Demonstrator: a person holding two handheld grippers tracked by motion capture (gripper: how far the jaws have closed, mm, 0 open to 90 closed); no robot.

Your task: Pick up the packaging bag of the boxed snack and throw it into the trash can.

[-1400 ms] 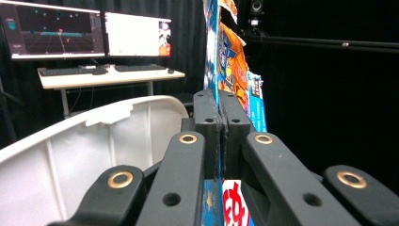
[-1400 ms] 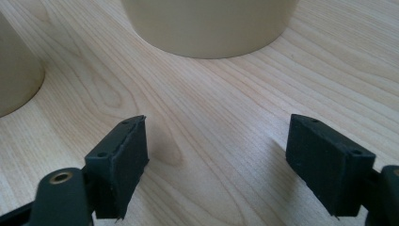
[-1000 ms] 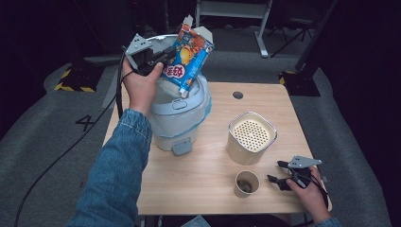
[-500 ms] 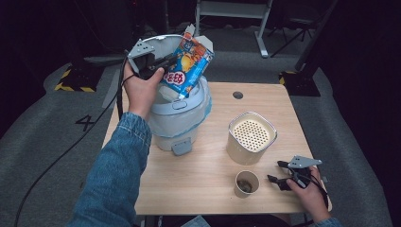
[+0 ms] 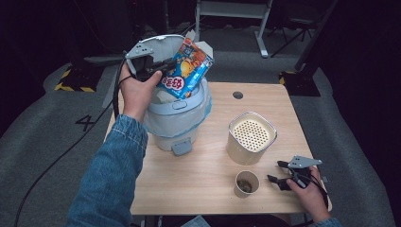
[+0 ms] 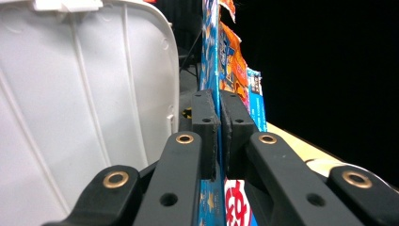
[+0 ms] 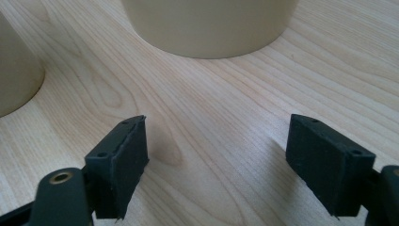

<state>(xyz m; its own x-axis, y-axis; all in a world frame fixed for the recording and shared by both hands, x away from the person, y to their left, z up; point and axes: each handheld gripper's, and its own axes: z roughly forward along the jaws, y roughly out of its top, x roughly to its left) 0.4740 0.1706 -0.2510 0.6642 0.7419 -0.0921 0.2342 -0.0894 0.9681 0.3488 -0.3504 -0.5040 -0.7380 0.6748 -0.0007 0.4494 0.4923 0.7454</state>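
A blue and orange snack bag (image 5: 187, 68) hangs tilted over the mouth of a pale blue bin (image 5: 177, 116) at the table's far left. My left gripper (image 5: 165, 64) is shut on the bag's left edge. In the left gripper view the two pads (image 6: 207, 127) pinch the thin bag (image 6: 230, 70), with the bin's raised white lid (image 6: 84, 94) close on the left. My right gripper (image 5: 276, 172) rests near the table's front right corner. Its jaws stand open over bare wood (image 7: 216, 155), with nothing between them.
A beige canister with a perforated top (image 5: 251, 137) stands right of the bin, and a small paper cup (image 5: 247, 183) sits in front of it, just left of the right gripper. The wooden table (image 5: 198, 184) has a cable hole (image 5: 238, 94) at the back. A cable trails off the left edge.
The snack bag has tipped over a little and sunk slightly toward the bin's mouth. The right hand and its gripper have not moved.
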